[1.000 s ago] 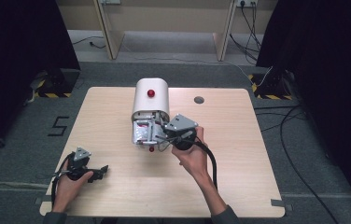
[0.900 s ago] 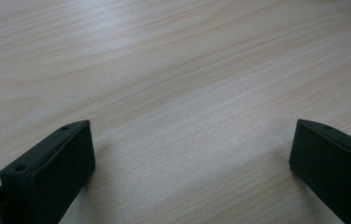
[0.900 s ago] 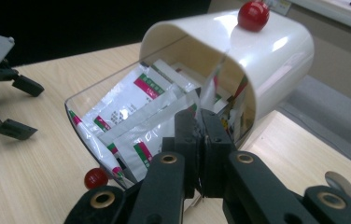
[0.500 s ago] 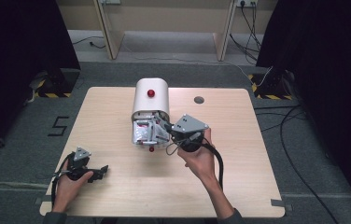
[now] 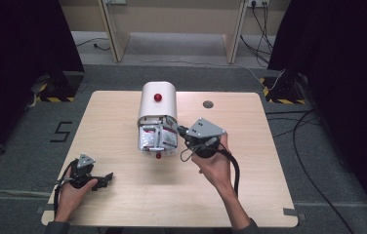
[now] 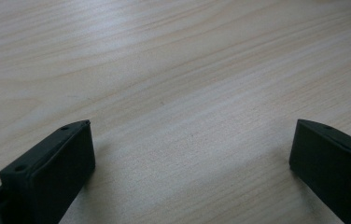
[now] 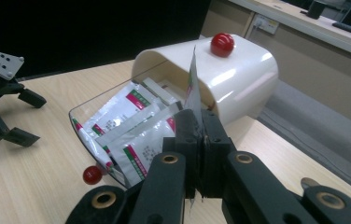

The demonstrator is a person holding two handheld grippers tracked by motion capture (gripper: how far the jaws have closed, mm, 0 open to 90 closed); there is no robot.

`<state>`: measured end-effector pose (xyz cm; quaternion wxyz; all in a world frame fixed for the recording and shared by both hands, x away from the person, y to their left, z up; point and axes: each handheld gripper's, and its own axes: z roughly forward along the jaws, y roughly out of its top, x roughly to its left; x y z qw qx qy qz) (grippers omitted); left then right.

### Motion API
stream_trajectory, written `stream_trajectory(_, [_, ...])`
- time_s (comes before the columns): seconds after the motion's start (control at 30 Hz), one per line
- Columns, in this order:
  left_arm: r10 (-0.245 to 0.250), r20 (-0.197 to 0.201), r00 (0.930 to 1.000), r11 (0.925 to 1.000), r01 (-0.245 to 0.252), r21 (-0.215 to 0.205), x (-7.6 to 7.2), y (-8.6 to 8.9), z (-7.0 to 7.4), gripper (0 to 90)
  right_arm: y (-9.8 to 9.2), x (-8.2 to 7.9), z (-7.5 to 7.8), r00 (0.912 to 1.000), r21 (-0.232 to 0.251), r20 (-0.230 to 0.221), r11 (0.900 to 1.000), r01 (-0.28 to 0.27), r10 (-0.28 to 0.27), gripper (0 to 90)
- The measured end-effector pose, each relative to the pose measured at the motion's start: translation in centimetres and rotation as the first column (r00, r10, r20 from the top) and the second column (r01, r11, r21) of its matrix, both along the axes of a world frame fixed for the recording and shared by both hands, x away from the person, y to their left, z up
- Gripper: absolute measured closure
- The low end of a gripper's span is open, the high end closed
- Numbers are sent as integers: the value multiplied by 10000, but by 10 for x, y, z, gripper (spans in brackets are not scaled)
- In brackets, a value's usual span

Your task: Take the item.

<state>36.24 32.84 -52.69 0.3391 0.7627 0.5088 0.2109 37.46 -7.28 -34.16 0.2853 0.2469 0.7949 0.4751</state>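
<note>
Spanning most of the high view, the pale wooden table (image 5: 250, 185) carried everything you worked with. Near its middle stood the cream dispenser box (image 5: 157, 101) with a red knob on its domed top, and its clear front tray (image 7: 82, 122), tipped open toward you, held a loose stack of white sachets (image 7: 138, 126) printed in red and green; a second red knob sat at the tray's lip. You held the right gripper (image 7: 200, 135) just beside that tray, raised off the table, its jaws pressed together on one thin sachet (image 7: 193, 91) that stood on edge above the tips, in front of the box's opening. Your left gripper (image 6: 190, 154) rested near the table's front left corner, well apart from the box, its jaws spread wide over bare wood.
</note>
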Motion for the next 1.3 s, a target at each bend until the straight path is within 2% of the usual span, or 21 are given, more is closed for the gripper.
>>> stream_trajectory(0.53, [-17,-17,10000,10000,17,33,0,0,0,0,-40,0,-8,9976,142,14,9975,696,-696,888])
stream_trajectory(0.67, [-15,-16,10000,10000,15,32,0,0,0,0,-50,-1,-17,9958,206,13,9956,913,-913,888])
stream_trajectory(0.77, [-28,-28,10000,10000,28,62,0,0,0,0,-60,-1,-27,9939,328,-148,9934,1096,-1091,888])
stream_trajectory(1.03, [-20,-19,10000,10000,20,29,0,0,0,0,-73,-5,-50,9904,640,-275,9885,1368,-1352,888])
stream_trajectory(1.3, [-17,-17,10000,10000,17,26,0,0,0,0,-80,1,-62,9852,311,-439,9855,1669,-1655,888])
